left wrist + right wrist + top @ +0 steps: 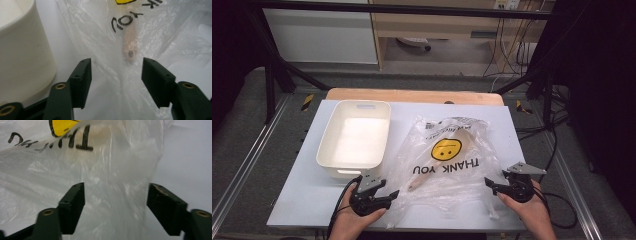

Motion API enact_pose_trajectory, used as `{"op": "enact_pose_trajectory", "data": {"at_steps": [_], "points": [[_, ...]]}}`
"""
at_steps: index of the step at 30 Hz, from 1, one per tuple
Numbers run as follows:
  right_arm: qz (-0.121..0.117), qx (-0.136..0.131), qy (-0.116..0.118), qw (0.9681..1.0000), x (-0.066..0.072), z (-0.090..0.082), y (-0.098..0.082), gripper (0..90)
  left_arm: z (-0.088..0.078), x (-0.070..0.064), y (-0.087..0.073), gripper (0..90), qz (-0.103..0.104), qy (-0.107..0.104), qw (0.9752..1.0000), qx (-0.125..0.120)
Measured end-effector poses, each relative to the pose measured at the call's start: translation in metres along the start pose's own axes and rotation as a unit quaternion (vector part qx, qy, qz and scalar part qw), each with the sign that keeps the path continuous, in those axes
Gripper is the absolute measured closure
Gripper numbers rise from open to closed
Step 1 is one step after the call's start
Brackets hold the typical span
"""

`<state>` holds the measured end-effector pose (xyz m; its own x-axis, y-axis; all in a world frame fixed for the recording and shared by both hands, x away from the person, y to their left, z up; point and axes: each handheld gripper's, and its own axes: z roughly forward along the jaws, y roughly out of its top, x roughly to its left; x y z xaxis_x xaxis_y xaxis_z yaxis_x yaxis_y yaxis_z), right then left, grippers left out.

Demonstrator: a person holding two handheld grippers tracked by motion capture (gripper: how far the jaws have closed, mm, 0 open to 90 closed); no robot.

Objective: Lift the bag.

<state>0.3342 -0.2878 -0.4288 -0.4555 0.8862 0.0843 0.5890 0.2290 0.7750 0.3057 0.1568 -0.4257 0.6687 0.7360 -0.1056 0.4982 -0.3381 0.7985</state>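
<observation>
A: Both black grippers, left gripper (393, 193) and right gripper (488, 182), stand spread, pinching nothing. The thin see-through plastic bag (447, 165) lies on the white table (302, 195), beside the white plastic tub (354, 137).

B: The wooden spoon (447, 155) inside might slide out if they grab wrong.

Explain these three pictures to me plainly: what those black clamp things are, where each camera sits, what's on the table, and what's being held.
A person sits at a white table and holds a two-jaw clamp tool in each hand: the left gripper and the right gripper. The wide picture is taken from above. The other two come from cameras riding on each gripper, looking along its black jaws. On the table lie a white tub and a clear plastic bag printed with a smiley, with a wooden utensil inside. Both grippers stand open at the bag's near edge; nothing is clamped.
</observation>
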Motion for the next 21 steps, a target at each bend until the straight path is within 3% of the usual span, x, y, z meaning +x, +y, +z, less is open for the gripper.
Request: {"op": "enact_pose_trajectory", "data": {"at_steps": [6, 10, 21], "points": [[0.0, -0.026, -0.015, 0.9995, 0.0, -0.007, 0.009, 13.2, -0.013, -0.001, 0.011, 29.5, -0.02, -0.008, 0.9991, -0.036], [0.01, -0.044, -0.024, 0.9987, -0.004, -0.01, 0.015, 9.4, -0.025, 0.005, 0.023, 23.6, -0.037, -0.006, 0.9973, -0.063], [0.028, -0.059, -0.036, 0.9972, -0.01, -0.009, 0.026, 5.1, -0.057, 0.043, 0.041, 16.1, -0.047, 0.039, 0.9922, -0.109]]}}
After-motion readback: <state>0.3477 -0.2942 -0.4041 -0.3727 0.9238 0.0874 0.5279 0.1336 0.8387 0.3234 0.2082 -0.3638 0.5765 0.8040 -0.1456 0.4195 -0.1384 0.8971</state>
